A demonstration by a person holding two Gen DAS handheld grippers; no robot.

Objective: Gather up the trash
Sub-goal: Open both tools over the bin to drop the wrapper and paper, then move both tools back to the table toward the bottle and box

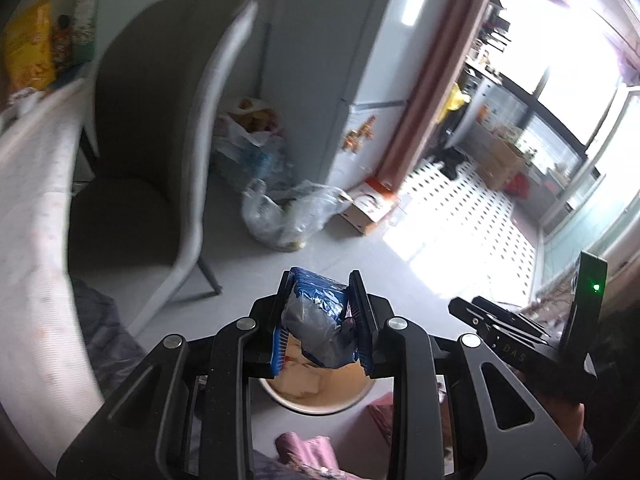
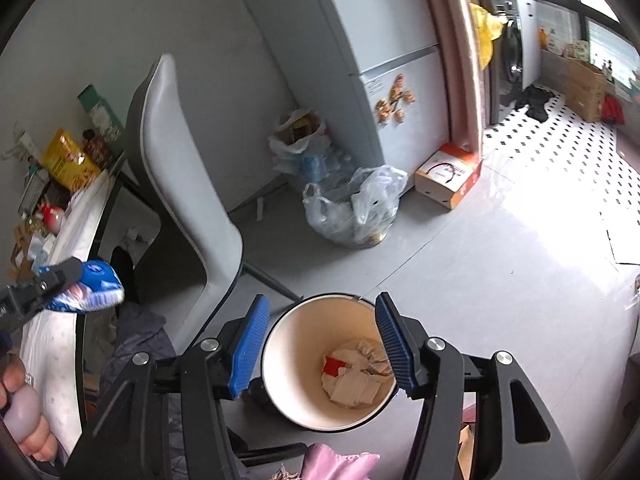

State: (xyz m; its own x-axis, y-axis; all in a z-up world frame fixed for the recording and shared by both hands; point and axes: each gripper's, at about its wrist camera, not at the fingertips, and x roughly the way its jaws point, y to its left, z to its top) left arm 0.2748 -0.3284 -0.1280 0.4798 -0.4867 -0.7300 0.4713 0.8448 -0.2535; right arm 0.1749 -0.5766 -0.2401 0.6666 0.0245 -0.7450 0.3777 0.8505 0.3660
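My left gripper (image 1: 320, 304) is shut on a crumpled blue and silver wrapper (image 1: 316, 320), held above the round bin (image 1: 320, 402) on the floor. The same wrapper (image 2: 94, 286) and left gripper (image 2: 86, 280) show at the left of the right wrist view, over the table's edge. My right gripper (image 2: 322, 344) is open right above the cream-lined bin (image 2: 288, 344), with nothing between its blue pads (image 2: 248, 344). Crumpled paper and a red scrap (image 2: 354, 374) lie at the bin's bottom.
A grey chair (image 2: 188, 184) stands left of the bin beside a cluttered table (image 2: 76, 224). Clear plastic bags of rubbish (image 2: 352, 208) and a cardboard box (image 2: 448, 178) sit by the white fridge (image 2: 384, 60). Pink fabric (image 2: 340, 462) lies near the bin.
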